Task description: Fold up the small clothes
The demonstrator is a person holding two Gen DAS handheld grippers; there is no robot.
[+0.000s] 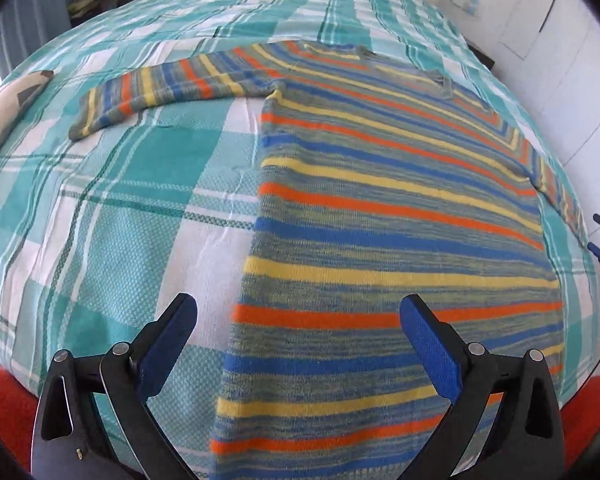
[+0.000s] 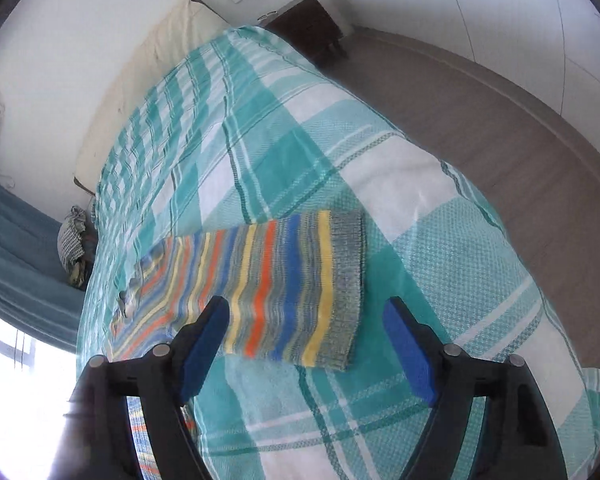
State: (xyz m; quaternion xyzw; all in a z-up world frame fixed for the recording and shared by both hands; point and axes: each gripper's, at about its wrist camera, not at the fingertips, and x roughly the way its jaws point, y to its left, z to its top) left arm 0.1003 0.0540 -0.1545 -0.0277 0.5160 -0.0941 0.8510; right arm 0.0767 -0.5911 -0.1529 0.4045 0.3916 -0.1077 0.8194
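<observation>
Left tongs (image 1: 298, 314): spread wide, gripping nothing, above the sweater hem.
Right tongs (image 2: 306, 318): spread wide, gripping nothing, over 1 sleeve cuff (image 2: 346, 288).
Sweater (image 1: 400, 216): striped knit, flat on the bed, both sleeves out sideways.
Bed cover (image 1: 112, 208): teal and white plaid.
Pillow (image 2: 148, 52): cream, at the far end.

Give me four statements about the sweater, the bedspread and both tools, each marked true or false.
1. The striped sweater lies spread flat on the plaid bedspread. True.
2. The left tool is clamped on the hem. False: it is open, gripping nothing.
3. The right tool is open near the sleeve cuff. True.
4. Both sleeves are folded across the body. False: the left sleeve and the cuffed one extend outward.
</observation>
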